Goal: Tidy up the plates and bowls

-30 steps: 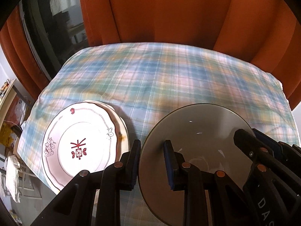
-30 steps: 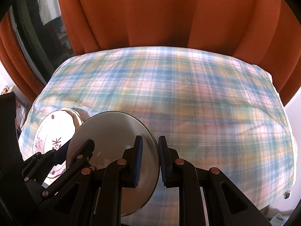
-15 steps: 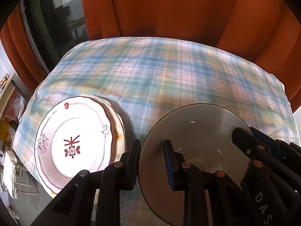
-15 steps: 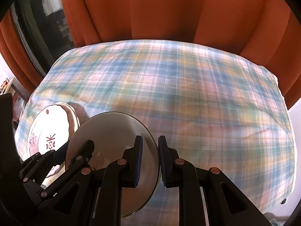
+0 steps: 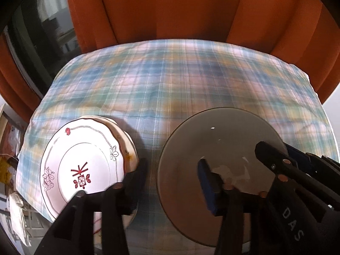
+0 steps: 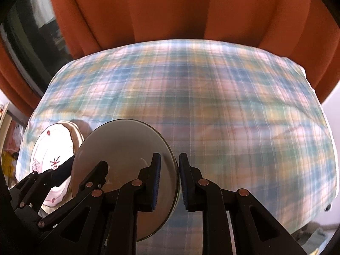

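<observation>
Release step: the left tool [image 5: 172,182] is opening off the grey plate [image 5: 218,148]; the right tool [image 6: 169,180] also opens, straddling its rim. The plate rests on the surface [image 5: 170,80], just right of the patterned plates [image 5: 82,165]. Next: withdraw both tools clear.

Grey plate [image 5: 212,148] beside floral plate stack [image 5: 85,161]

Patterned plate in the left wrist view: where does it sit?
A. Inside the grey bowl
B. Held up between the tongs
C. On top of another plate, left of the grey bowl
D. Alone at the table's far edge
C: the patterned plate rests on a cream plate, left of the grey bowl.
</observation>
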`<act>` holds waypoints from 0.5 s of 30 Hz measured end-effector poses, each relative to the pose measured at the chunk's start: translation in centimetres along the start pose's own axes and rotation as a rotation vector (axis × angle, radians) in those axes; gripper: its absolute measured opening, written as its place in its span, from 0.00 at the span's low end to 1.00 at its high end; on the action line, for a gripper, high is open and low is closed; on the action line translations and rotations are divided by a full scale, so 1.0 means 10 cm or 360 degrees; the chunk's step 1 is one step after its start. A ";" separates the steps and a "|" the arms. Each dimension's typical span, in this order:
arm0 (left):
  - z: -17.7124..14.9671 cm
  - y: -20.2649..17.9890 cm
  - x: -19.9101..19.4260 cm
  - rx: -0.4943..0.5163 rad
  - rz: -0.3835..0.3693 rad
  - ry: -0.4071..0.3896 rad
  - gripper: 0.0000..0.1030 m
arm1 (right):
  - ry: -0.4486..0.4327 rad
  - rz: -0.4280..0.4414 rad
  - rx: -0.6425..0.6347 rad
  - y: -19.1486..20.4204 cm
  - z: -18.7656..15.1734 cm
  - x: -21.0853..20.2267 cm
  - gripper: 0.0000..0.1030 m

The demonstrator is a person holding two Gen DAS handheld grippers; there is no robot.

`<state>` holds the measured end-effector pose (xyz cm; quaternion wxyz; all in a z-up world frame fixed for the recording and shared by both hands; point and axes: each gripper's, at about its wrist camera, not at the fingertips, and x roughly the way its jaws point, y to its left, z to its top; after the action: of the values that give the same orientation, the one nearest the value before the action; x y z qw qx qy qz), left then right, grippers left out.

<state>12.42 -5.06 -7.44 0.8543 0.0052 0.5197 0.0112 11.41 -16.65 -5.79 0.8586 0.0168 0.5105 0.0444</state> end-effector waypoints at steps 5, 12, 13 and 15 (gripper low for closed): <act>0.05 0.11 0.07 0.0043 -0.0151 0.0047 0.64 | 0.0019 -0.0062 0.0080 0.03 -0.01 -0.01 0.59; 0.09 0.19 0.27 0.0089 -0.0365 0.0174 0.68 | 0.0074 -0.0184 0.0188 0.12 0.00 0.02 0.60; 0.09 0.19 0.29 0.0098 -0.0393 0.0190 0.68 | 0.0093 -0.0205 0.0216 0.13 -0.01 0.03 0.60; 0.09 0.20 0.34 0.0112 -0.0441 0.0217 0.68 | 0.0109 -0.0232 0.0249 0.14 -0.02 0.04 0.61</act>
<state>14.74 -3.00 -9.96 0.8096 -0.0375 0.5724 -0.1245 11.35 -15.19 -6.08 0.8377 0.0452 0.5412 -0.0576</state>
